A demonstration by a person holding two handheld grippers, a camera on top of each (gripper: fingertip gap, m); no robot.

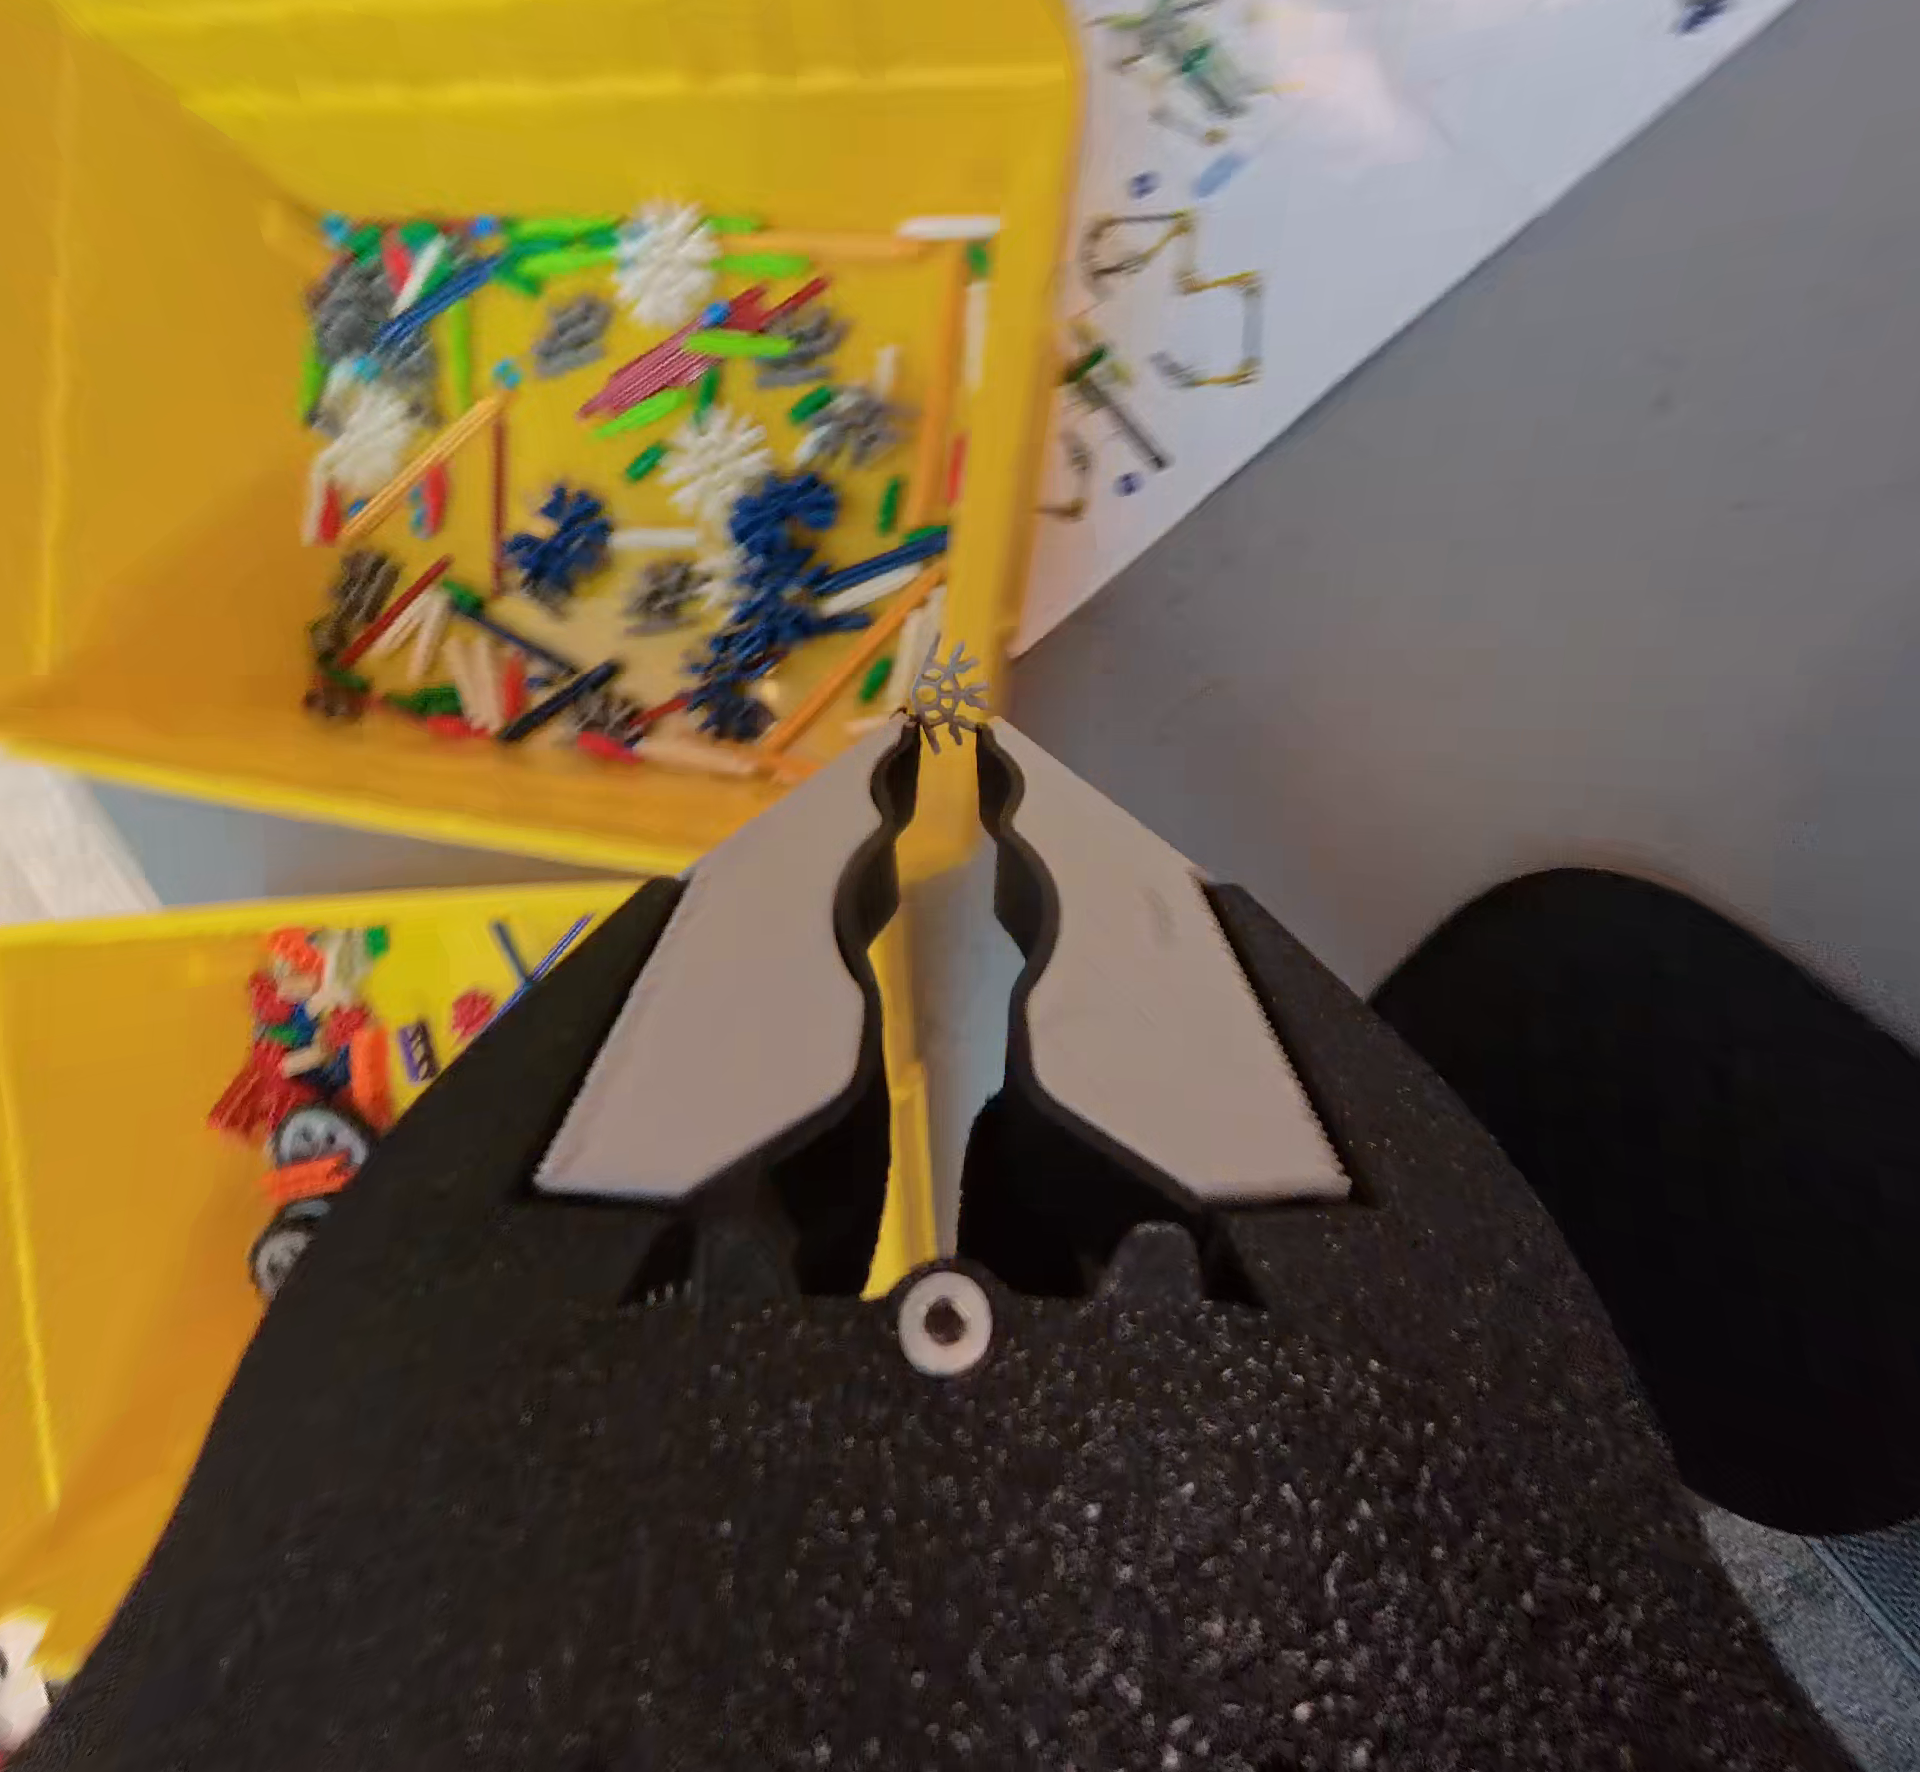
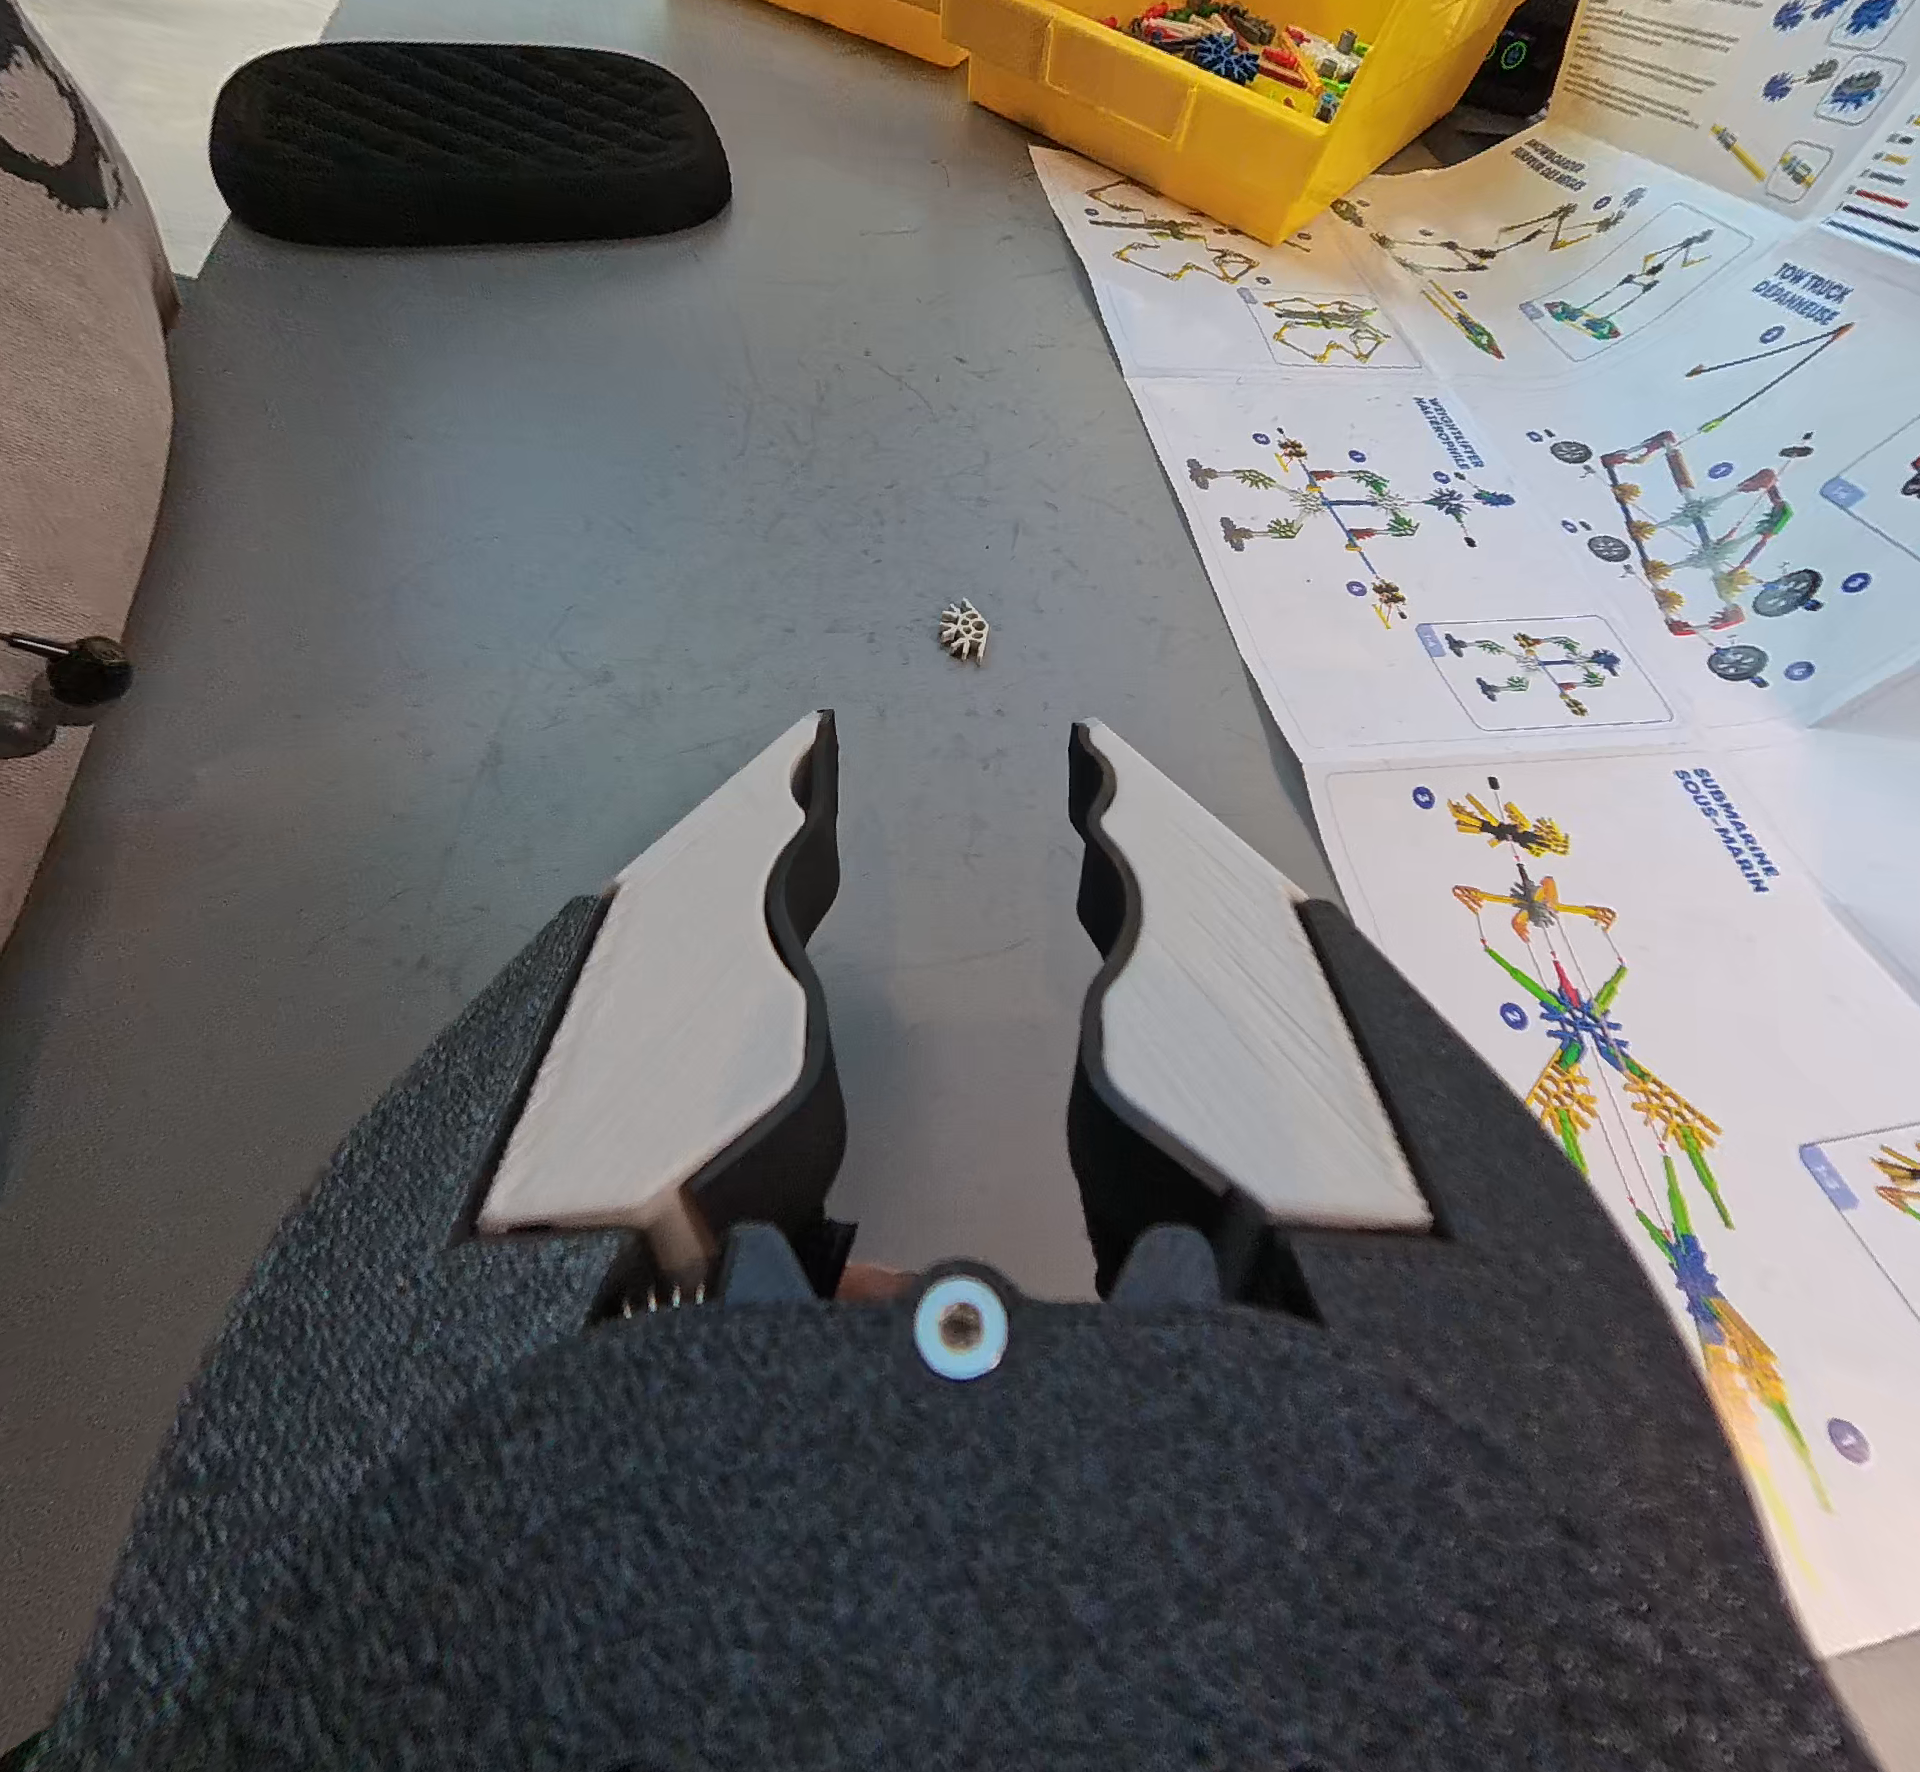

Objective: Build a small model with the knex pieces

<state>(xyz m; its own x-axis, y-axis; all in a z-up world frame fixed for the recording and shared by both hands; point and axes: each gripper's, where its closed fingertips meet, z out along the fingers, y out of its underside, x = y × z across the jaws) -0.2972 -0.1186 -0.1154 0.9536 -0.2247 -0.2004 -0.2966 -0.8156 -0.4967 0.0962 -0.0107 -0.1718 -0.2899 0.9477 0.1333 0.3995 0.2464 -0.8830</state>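
Observation:
My left gripper (image 1: 948, 727) is shut on a small grey snowflake-shaped connector (image 1: 948, 692), pinched at its fingertips. It holds the piece above the near right corner of a yellow bin (image 1: 644, 91) full of coloured rods and connectors (image 1: 623, 486). My right gripper (image 2: 951, 730) is open and empty, low over the grey table (image 2: 623, 496). A second small grey connector (image 2: 964, 632) lies flat on the table just ahead of its fingertips. The left gripper does not show in the right wrist view.
Two yellow bins (image 2: 1236, 91) of parts stand at the table's far side; the second bin (image 1: 114, 1099) shows in the left view. A folded instruction sheet (image 2: 1558, 517) covers the right side. A black padded rest (image 2: 457, 143) lies far left and also shows in the left view (image 1: 1662, 1203). About 40 cm separates my left fingertips from my right.

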